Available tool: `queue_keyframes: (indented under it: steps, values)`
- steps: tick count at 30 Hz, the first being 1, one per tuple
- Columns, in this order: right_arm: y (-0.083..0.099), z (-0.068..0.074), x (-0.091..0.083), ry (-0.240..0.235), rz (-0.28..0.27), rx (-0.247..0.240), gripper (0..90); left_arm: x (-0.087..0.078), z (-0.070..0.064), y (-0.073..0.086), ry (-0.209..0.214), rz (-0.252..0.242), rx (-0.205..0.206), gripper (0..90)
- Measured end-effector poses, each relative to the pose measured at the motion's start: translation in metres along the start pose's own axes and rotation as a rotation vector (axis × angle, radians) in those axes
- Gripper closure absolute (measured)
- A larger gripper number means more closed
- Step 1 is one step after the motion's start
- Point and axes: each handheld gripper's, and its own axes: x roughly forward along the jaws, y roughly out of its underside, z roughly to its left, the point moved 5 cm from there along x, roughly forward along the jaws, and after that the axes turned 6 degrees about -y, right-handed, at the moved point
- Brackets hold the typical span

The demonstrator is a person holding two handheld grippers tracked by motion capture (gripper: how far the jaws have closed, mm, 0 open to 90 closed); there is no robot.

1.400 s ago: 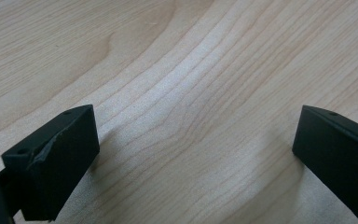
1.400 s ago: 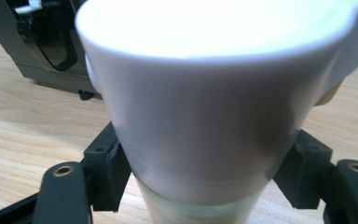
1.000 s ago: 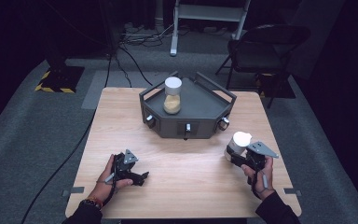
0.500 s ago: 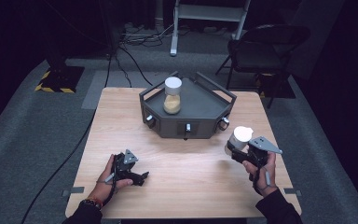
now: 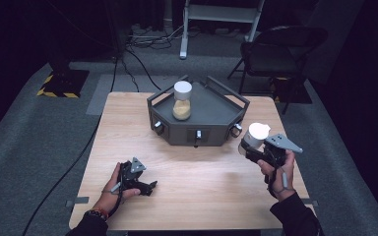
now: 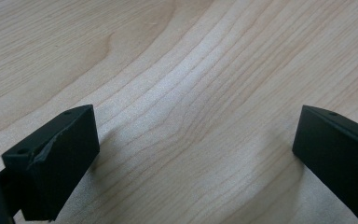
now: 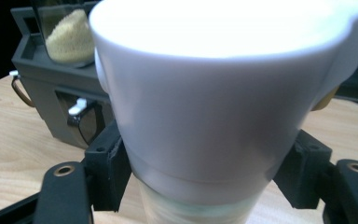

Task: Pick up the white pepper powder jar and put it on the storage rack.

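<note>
My right gripper [image 5: 251, 150] is shut on a white-capped jar [image 5: 254, 137], held tilted above the table's right side, just right of the grey tray's front. In the right gripper view the white-capped jar [image 7: 214, 98] looms large between the black jaws, which clamp it below the cap. A second jar [image 5: 182, 100] with a white lid and yellow grains stands upright inside the grey hexagonal tray [image 5: 211, 129]. My left gripper [image 5: 150, 187] rests on the wooden table [image 5: 202, 177] near the front left, open; its fingers [image 6: 51, 154] stand wide apart over bare wood.
The tray has small knobs along its front walls. A black folding chair [image 5: 275, 54] stands behind the table at the right. Cables and a white stand base lie on the floor beyond the table's far edge.
My right gripper has carried the white-capped jar up and away from me, toward the tray's right front corner. The left gripper has stayed where it was.
</note>
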Motion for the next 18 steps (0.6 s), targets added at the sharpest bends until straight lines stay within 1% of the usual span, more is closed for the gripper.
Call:
queue_keyframes:
  steps: [5, 10, 12, 15, 18]
  values:
    - [-0.014, 0.003, 0.000, 0.006, -0.012, -0.001, 29.7, 0.000, 0.000, 0.000, 0.000, 0.000, 0.000, 0.0]
    - [-0.029, 0.007, 0.003, 0.008, -0.021, -0.022, 29.8, 0.000, 0.000, 0.000, 0.003, -0.001, 0.001, 0.0]
    - [-0.035, 0.008, 0.005, 0.006, -0.026, -0.021, 29.7, 0.000, 0.001, 0.000, 0.003, -0.001, 0.002, 0.0]
    - [-0.041, 0.011, 0.011, 0.016, -0.029, -0.020, 29.8, 0.000, 0.001, 0.000, 0.004, -0.001, 0.002, 0.0]
    - [-0.046, 0.013, 0.017, 0.011, -0.032, -0.019, 29.8, 0.000, 0.001, 0.000, 0.004, -0.001, 0.002, 0.0]
